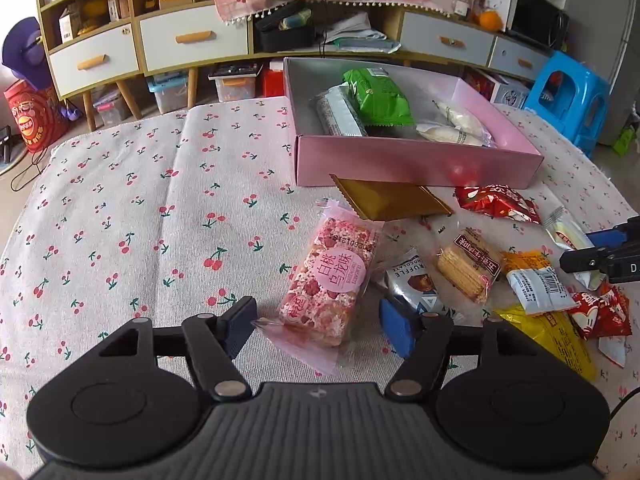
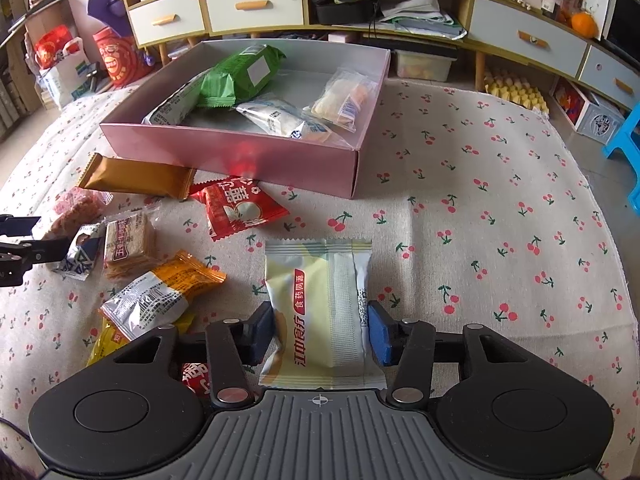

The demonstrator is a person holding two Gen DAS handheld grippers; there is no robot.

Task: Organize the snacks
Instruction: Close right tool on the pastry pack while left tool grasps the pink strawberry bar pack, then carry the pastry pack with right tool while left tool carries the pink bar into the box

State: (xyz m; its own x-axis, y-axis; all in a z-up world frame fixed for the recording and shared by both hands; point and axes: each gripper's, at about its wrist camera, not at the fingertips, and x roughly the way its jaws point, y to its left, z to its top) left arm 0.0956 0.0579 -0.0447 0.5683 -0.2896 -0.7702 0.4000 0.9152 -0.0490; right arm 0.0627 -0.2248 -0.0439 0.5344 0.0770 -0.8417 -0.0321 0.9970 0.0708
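A pink box (image 1: 400, 164) (image 2: 256, 160) on the cherry-print cloth holds a green packet (image 1: 380, 98) (image 2: 244, 74) and several pale packets. My left gripper (image 1: 320, 330) is open, its fingers on either side of the near end of a pink snack bar (image 1: 332, 280) lying on the cloth. My right gripper (image 2: 320, 332) is closed on a pale yellow-white packet (image 2: 320, 308); its pads touch both sides. It also shows at the right edge of the left wrist view (image 1: 588, 260). Loose snacks lie before the box: a gold packet (image 1: 388, 200) (image 2: 136, 176), a red packet (image 1: 496, 202) (image 2: 238, 208), a cracker pack (image 1: 466, 266) (image 2: 128, 246).
An orange-and-white packet (image 2: 160, 292), a chocolate packet (image 1: 412, 280) and a yellow bag (image 1: 552, 336) crowd the pile. A cabinet with drawers (image 1: 192, 40) stands behind the table. A blue stool (image 1: 568, 96) stands at the right.
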